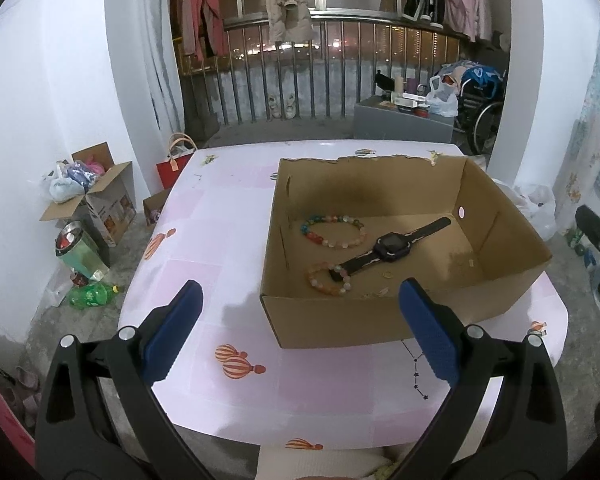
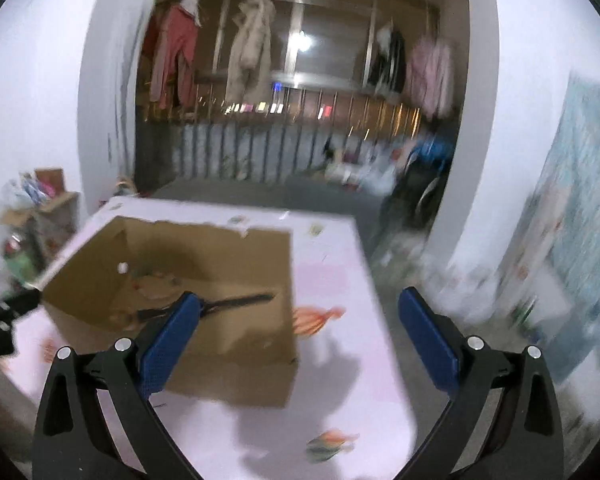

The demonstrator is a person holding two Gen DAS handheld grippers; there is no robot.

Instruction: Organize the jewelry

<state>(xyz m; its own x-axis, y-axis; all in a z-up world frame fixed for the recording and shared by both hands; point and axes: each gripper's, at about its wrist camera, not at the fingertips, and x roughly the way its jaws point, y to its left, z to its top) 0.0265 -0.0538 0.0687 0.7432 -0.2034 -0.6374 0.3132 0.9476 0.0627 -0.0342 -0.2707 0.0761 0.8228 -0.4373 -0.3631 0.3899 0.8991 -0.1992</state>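
Three pieces: a black watch (image 1: pixel 396 248) and two bead bracelets are seen gathered on the floor of an open cardboard box (image 1: pixel 500 240), so the sorting is judged nearly or fully done
Bracelets: the many-coloured bracelet (image 1: pixel 334 231) lies near the far left corner; the pink-orange bracelet (image 1: pixel 331 279) lies nearer, with the watch strap laid over its edge
Box: it is set on the pink worktop (image 1: pixel 204 248), towards the right half, so that both hands can reach in
Small bits: a tiny pale ring-like speck (image 1: pixel 387 275) is seen beside the strap; what it is cannot be told
Left gripper (image 1: pixel 300 332): fingers are spread wide and hold nothing, kept back before the near box wall
Right gripper (image 2: pixel 300 340): fingers are spread wide and empty, held at the box's right side; the view is blurred
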